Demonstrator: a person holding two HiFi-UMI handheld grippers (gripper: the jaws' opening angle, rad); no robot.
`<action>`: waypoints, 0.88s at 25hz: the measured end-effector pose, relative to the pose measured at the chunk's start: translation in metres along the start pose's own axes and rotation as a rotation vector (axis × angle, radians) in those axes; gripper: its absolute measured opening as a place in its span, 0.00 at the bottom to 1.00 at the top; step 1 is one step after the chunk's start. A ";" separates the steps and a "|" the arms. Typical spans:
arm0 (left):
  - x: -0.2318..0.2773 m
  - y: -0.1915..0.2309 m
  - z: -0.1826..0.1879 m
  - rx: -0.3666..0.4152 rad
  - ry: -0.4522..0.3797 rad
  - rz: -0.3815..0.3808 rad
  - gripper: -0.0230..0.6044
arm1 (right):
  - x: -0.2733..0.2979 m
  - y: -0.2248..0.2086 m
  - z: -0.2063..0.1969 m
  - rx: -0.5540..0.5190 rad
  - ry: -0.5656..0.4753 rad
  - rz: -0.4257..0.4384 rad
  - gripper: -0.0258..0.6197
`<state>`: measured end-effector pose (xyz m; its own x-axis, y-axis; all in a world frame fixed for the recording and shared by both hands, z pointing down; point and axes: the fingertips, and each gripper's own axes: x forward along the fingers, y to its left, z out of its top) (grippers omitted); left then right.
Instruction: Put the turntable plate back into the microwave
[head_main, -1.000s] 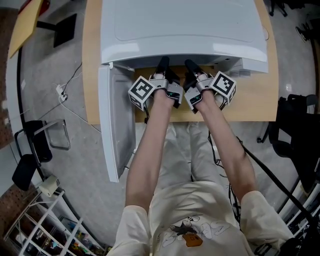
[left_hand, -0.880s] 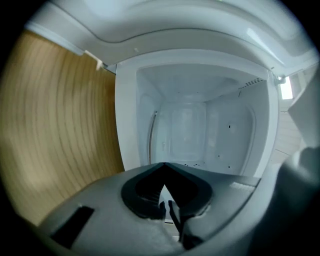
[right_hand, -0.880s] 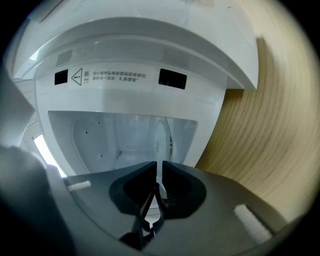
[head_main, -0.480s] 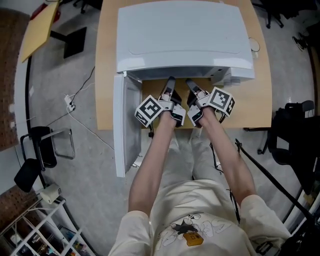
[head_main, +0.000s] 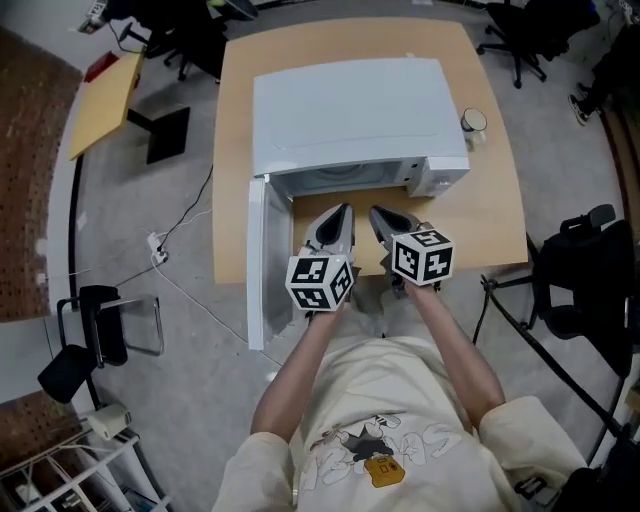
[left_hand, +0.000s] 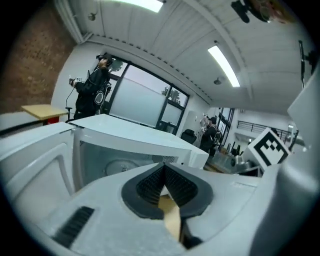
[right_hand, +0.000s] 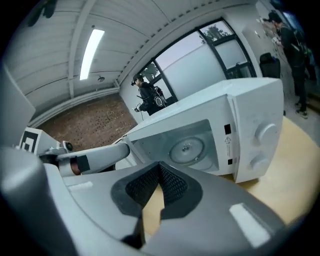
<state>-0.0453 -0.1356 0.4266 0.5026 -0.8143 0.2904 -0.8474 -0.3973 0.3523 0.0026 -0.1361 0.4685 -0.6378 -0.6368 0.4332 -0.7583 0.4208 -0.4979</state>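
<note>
The white microwave (head_main: 350, 110) stands on a wooden table (head_main: 490, 215) with its door (head_main: 257, 262) swung open to the left. In the gripper views the round turntable plate (right_hand: 186, 147) lies inside the cavity, and it shows again as a pale disc (left_hand: 119, 167) in the left gripper view. My left gripper (head_main: 340, 214) and right gripper (head_main: 379, 216) hover side by side in front of the opening, outside the cavity. Each is shut with nothing between its ribbed pads (left_hand: 150, 184) (right_hand: 172, 185).
A small cup (head_main: 473, 123) sits on the table right of the microwave, near its control knobs (right_hand: 265, 134). Office chairs (head_main: 575, 290) stand around the table, and cables (head_main: 160, 255) lie on the floor at the left. People stand by the far windows.
Both grippers have come back out of the microwave cavity, risen, and rolled so that their marker cubes face up. The head view has pulled back from the microwave.
</note>
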 end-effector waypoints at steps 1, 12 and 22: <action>-0.005 -0.003 -0.004 0.027 0.010 0.012 0.03 | -0.006 0.005 0.001 -0.025 -0.021 -0.009 0.05; -0.019 -0.015 -0.045 0.121 0.106 0.023 0.03 | -0.018 0.019 -0.024 -0.203 -0.031 -0.100 0.05; -0.018 -0.018 -0.048 0.087 0.116 -0.005 0.03 | -0.019 0.026 -0.023 -0.234 -0.026 -0.120 0.05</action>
<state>-0.0313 -0.0933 0.4577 0.5191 -0.7598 0.3915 -0.8539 -0.4406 0.2771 -0.0080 -0.0986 0.4644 -0.5401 -0.7061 0.4579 -0.8407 0.4775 -0.2552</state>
